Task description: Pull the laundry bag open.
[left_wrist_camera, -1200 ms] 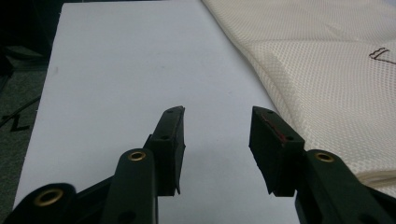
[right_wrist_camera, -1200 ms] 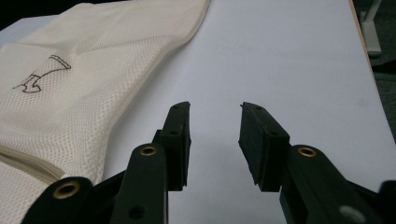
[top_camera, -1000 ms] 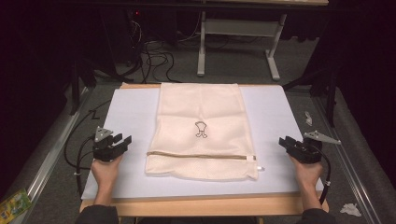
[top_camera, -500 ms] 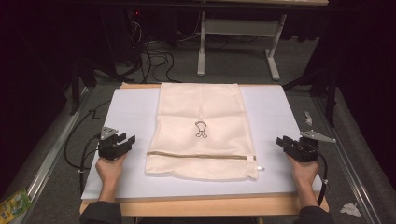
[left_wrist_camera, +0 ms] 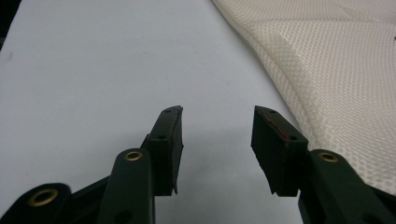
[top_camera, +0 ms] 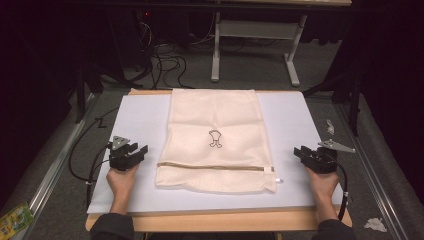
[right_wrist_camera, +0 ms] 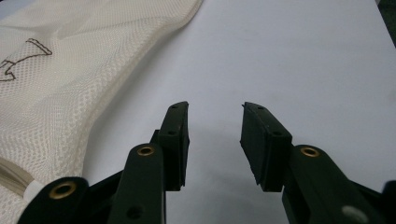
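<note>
Lying flat at the middle of the white surface [top_camera: 140, 120], the cream mesh laundry bag [top_camera: 215, 140] sits between the released left claw [top_camera: 142, 151] and the released right claw [top_camera: 298, 152], touching neither.

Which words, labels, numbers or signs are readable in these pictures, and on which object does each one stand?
No readable words or numbers.
Cream mesh laundry bag with a zip: a small dark outline drawing, no letters.
Small white tag at the zip's end: too small to read.
Green and yellow packet on the floor: print too blurred to read.
</note>
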Motion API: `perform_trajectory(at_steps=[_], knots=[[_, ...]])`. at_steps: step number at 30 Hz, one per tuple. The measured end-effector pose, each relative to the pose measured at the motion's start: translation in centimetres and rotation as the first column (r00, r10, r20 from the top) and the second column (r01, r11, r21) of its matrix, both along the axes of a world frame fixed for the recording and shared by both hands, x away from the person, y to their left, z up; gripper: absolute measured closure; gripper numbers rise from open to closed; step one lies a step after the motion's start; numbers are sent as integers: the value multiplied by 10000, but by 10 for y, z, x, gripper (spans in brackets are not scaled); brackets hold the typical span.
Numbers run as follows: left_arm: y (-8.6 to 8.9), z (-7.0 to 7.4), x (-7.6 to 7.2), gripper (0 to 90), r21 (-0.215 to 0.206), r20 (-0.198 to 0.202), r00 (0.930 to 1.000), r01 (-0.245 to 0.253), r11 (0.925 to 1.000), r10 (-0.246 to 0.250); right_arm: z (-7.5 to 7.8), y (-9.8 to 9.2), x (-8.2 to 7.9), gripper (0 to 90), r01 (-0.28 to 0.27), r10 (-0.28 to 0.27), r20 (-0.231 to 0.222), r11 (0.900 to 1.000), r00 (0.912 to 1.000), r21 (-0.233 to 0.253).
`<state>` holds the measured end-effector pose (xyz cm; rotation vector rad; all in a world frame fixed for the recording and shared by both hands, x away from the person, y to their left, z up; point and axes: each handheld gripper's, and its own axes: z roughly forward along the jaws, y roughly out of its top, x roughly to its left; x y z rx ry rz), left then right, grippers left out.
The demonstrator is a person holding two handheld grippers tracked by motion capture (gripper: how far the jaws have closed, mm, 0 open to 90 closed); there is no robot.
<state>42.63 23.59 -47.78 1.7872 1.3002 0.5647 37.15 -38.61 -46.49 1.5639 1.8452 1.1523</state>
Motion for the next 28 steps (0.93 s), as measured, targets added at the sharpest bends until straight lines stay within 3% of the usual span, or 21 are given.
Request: perform_trajectory(at_steps=[16, 23, 28], knots=[[-6, -5, -5, 499, 464, 583, 9983, -60, 9989, 33, -11, 7, 0, 571, -22, 27, 198, 9996, 9998, -291], [-7, -6, -6, 482, 529, 621, 9981, -75, 9986, 42, -11, 12, 0, 549, 66, -56, 135, 9971, 9999, -753], [-7, -6, -5, 475, 507, 558, 9984, -45, 9987, 16, -12, 10, 0, 537, 136, -131, 81, 9982, 9999, -588]])
